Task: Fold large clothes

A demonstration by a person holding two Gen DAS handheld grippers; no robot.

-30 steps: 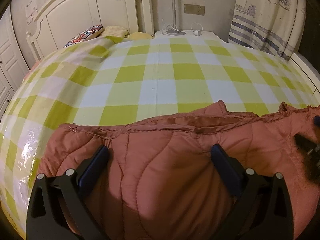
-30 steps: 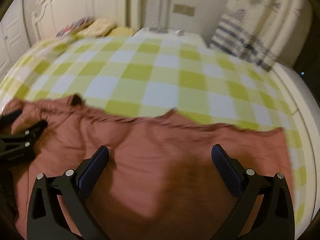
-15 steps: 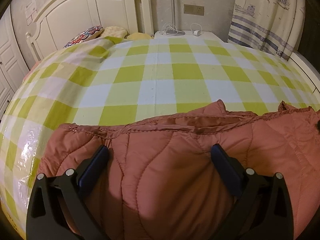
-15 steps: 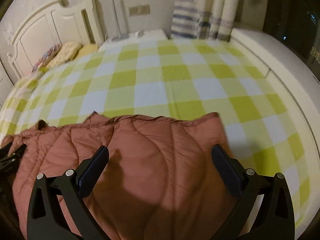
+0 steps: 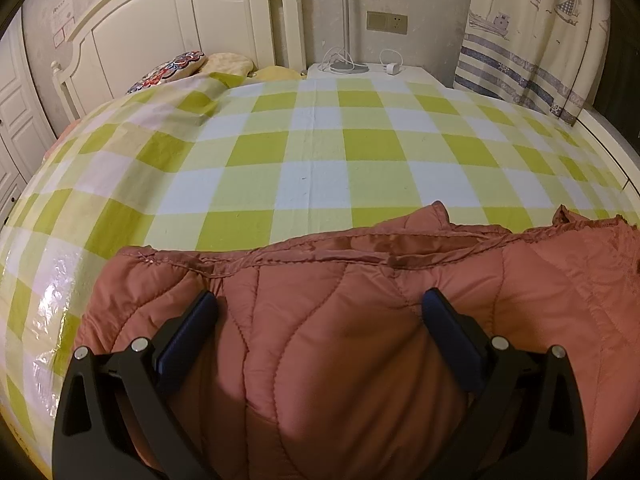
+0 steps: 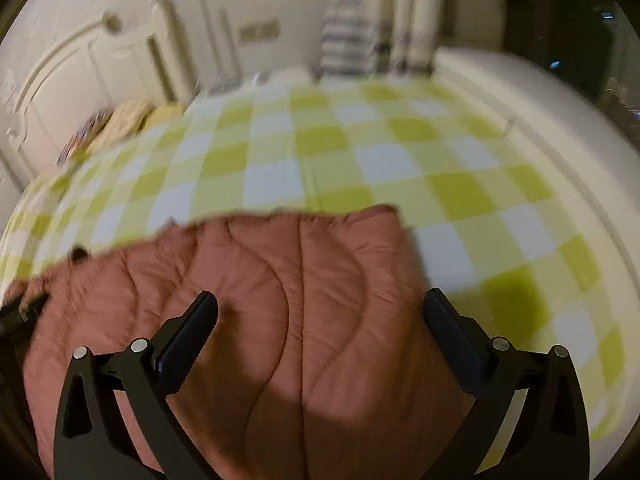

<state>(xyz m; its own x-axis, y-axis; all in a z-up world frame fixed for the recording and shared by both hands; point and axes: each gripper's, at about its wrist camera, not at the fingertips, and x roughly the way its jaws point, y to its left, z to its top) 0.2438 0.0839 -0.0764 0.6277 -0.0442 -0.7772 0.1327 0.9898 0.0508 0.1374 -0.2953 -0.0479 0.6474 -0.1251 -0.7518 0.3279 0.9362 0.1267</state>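
On the bed (image 5: 328, 168), over its yellow-green and white checked cover, lies a quilted rust-coloured jacket (image 5: 344, 320), spread across the near edge of the mattress. Its stitched hem runs left to right along the far side of the garment in the left wrist view, with a small raised fold near the middle of that edge.

The left gripper (image 5: 320, 312) hangs over the jacket with its jaws set wide apart; padded fabric fills the space between the two fingers, and neither finger pinches it. The right gripper (image 6: 322, 312) is likewise spread wide above the jacket (image 6: 288, 288), near the garment's right-hand end, where bare checked cover (image 6: 460, 184) lies just beside it. The right wrist view is motion-blurred, so fine detail there cannot be read.

No container is in view. At the head of the bed stand a cream headboard (image 5: 172, 36) and a patterned pillow (image 5: 172, 70) beside a yellow one. Beyond the mattress, a white nightstand (image 5: 360, 68) carries a lamp base and a coiled cable with a plug. A curtain (image 5: 532, 36) printed with boats hangs at the right.
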